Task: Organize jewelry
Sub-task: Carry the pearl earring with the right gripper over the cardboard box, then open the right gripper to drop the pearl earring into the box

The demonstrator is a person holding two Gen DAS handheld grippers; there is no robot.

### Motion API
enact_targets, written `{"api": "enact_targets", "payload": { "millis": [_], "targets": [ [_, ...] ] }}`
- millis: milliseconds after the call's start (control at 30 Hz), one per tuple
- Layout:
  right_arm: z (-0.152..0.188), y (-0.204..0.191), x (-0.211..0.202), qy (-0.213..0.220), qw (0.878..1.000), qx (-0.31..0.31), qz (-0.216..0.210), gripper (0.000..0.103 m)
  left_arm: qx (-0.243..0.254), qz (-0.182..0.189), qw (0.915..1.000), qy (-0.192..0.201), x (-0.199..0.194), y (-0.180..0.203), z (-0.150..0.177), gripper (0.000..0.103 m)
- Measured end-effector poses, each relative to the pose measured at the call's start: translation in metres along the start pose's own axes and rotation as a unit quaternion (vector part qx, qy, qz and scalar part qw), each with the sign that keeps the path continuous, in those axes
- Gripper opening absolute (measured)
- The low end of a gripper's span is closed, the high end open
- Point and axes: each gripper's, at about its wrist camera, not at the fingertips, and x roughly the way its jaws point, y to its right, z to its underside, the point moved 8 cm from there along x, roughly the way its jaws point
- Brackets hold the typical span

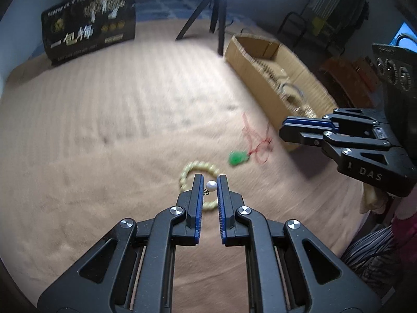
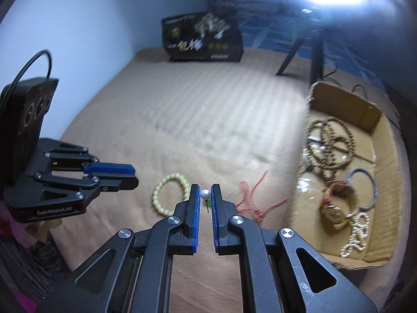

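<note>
Left gripper (image 1: 210,182) clenched on white pearl earring (image 1: 211,185), small hook dangling under pearl. Right gripper (image 2: 205,191) likewise clenched on second pearl earring (image 2: 205,194). Both held above tan blanket (image 1: 117,120). Below them on blanket: pale yellow bead bracelet (image 2: 169,194), just beside it green pendant (image 1: 237,158) on red cord (image 1: 258,140). Further right, open cardboard box (image 2: 375,203) holding brown bead strands (image 2: 331,140), grey bangle (image 2: 363,187), pearl string (image 2: 357,232). Black printed box (image 2: 203,36) and tripod (image 1: 217,13) at far edge.

Black grippers (image 1: 210,180), blue-lined jaws
</note>
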Motion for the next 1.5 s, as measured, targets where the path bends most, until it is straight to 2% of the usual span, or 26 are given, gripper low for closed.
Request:
{"api": "enact_targets", "payload": {
  "millis": [267,533,1000,1500],
  "targets": [
    [-0.016,0.041,-0.035,0.038,0.998,0.039,0.027,0.007,0.009,0.027,0.9983,0.052,-0.008,0.038,-0.046,0.009],
    [-0.027,0.086,-0.058,0.066,0.993,0.082,0.050,0.007,0.020,0.047,0.9958,0.077,-0.002,0.073,-0.075,0.009],
    [-0.026,0.141,-0.061,0.071,0.986,0.126,0.085,0.007,0.047,0.062,0.9943,0.073,0.033,0.121,-0.099,0.009],
    [-0.018,0.168,-0.058,0.064,0.981,0.153,0.101,0.007,0.052,0.060,0.9955,0.052,0.063,0.136,-0.102,0.009]
  ]
}}
